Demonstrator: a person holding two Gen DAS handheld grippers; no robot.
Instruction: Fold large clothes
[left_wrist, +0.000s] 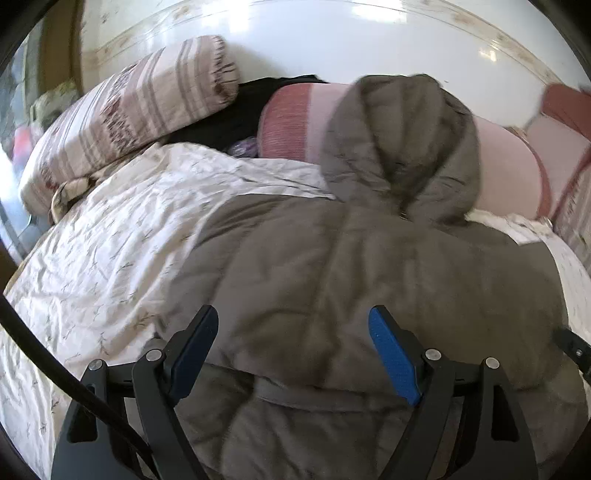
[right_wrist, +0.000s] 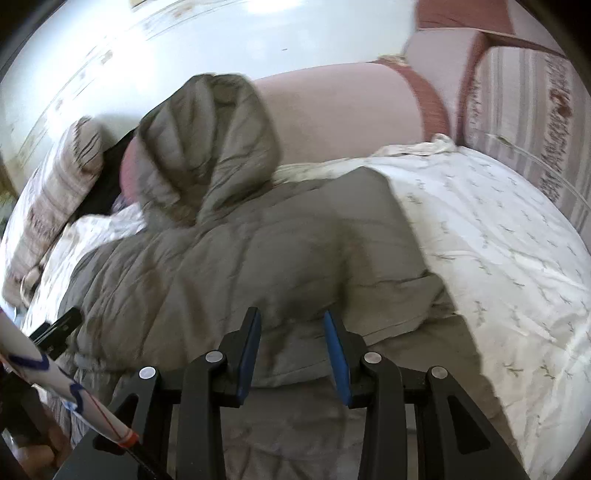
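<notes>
A grey-brown puffy hooded jacket (left_wrist: 369, 258) (right_wrist: 240, 258) lies spread on the bed. Its hood (left_wrist: 402, 147) (right_wrist: 207, 140) rests up against a pink bolster. My left gripper (left_wrist: 293, 314) hovers over the jacket's lower body, jaws wide open, with nothing between the blue pads. My right gripper (right_wrist: 291, 317) is above the jacket's right side. Its jaws are partly open, with a clear gap and no fabric pinched. A folded flap of the jacket (right_wrist: 399, 295) lies just right of it. The left gripper's edge (right_wrist: 55, 328) shows at the left of the right wrist view.
A white leaf-print bedsheet (left_wrist: 110, 258) (right_wrist: 498, 240) covers the bed. A striped pillow (left_wrist: 129, 122), black cloth (left_wrist: 236, 118) and the pink bolster (left_wrist: 509, 173) (right_wrist: 351, 110) line the glossy white headboard (left_wrist: 332, 44). A black cable (left_wrist: 55, 369) crosses lower left. A patterned sleeve (right_wrist: 37, 365) is nearby.
</notes>
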